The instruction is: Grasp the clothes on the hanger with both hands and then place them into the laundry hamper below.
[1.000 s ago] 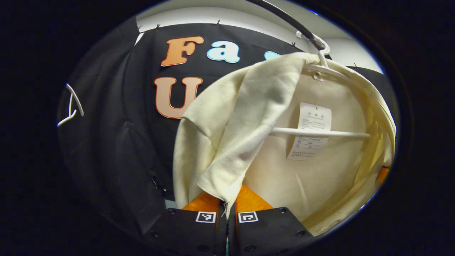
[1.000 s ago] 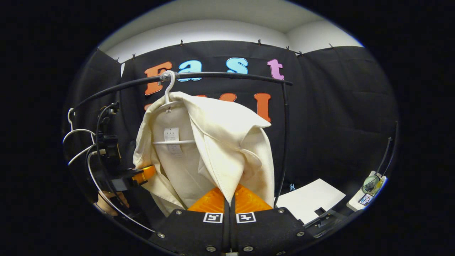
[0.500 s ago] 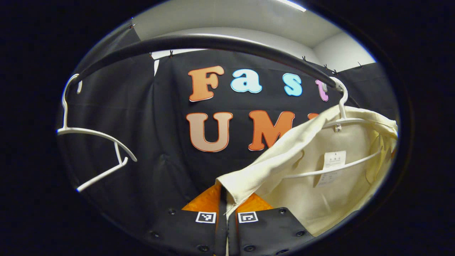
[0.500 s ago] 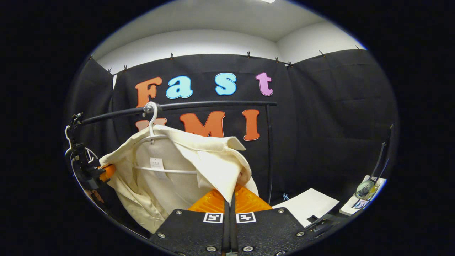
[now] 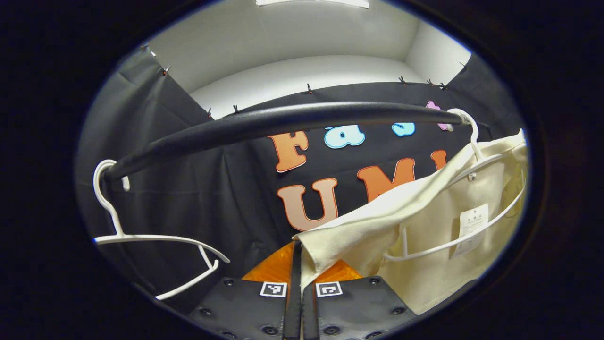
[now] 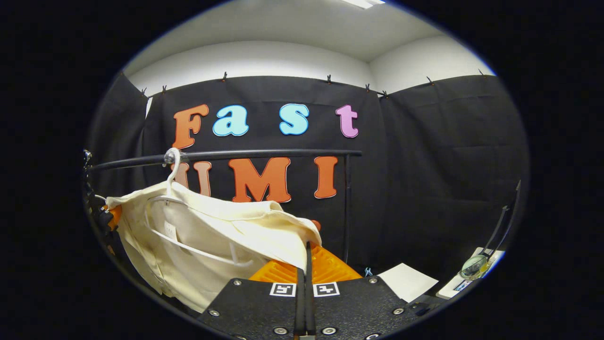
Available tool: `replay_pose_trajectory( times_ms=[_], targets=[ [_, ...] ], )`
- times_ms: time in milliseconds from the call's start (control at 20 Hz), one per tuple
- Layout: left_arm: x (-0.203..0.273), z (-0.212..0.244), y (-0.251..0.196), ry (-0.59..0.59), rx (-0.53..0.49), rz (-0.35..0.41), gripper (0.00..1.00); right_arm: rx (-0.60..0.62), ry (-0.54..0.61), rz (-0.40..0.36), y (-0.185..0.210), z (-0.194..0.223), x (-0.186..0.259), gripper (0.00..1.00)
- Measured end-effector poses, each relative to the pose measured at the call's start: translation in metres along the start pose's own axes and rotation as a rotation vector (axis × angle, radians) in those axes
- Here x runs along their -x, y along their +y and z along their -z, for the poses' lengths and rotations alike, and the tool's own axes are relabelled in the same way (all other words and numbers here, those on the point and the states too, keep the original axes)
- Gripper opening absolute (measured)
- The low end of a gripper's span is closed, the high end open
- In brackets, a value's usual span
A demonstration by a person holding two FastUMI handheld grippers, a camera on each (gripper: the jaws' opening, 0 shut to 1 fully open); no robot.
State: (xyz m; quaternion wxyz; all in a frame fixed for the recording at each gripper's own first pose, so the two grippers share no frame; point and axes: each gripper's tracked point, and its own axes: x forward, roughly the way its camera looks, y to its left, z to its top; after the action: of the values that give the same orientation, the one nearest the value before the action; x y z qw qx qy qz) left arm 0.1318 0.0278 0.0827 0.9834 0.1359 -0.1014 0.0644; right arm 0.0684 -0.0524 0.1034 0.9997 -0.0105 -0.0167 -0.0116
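Clothes [image 5: 424, 222], cream, are pinched at opposite edges by the left tongs [image 5: 302, 264] and right tongs [image 6: 306, 257], while draped on the white hanger [image 5: 465, 189]. If pulled unevenly, the hanger could be dragged off the rail [image 5: 283, 123].

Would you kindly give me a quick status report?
Both grippers shut on cream garment. Garment on its white hanger, hooked on rail. Hamper unseen.

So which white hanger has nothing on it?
The bare hanger at the rail's left end in the left gripper view. The other hanger carries the cream garment.
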Motion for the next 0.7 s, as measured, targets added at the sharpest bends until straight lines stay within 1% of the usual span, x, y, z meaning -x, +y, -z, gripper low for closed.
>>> replay_pose_trajectory(
  times_ms=[50,100,250,400,550,700],
  targets=[
    [-0.002,0.002,0.0,0.007,0.004,0.002,0.1,0.006,-0.001,-0.004,-0.001,-0.003,-0.006,0.0],
    [-0.004,0.004,-0.001,0.015,0.016,0.003,0.08,0.01,0.002,-0.014,-0.001,-0.002,-0.012,0.0],
    [-0.008,0.017,0.0,0.05,0.058,0.011,0.1,-0.02,0.042,-0.067,0.003,0.012,-0.024,0.0],
    [-0.009,0.02,-0.003,0.052,0.033,0.024,0.07,-0.06,0.064,-0.119,0.003,0.028,-0.033,0.0],
    [-0.011,0.024,-0.006,0.06,0.024,0.028,0.07,-0.111,0.086,-0.189,0.006,0.042,-0.041,0.0],
    [-0.013,0.027,-0.003,0.085,0.078,0.033,0.07,-0.146,0.094,-0.265,0.008,0.039,-0.054,0.0]
  ],
)
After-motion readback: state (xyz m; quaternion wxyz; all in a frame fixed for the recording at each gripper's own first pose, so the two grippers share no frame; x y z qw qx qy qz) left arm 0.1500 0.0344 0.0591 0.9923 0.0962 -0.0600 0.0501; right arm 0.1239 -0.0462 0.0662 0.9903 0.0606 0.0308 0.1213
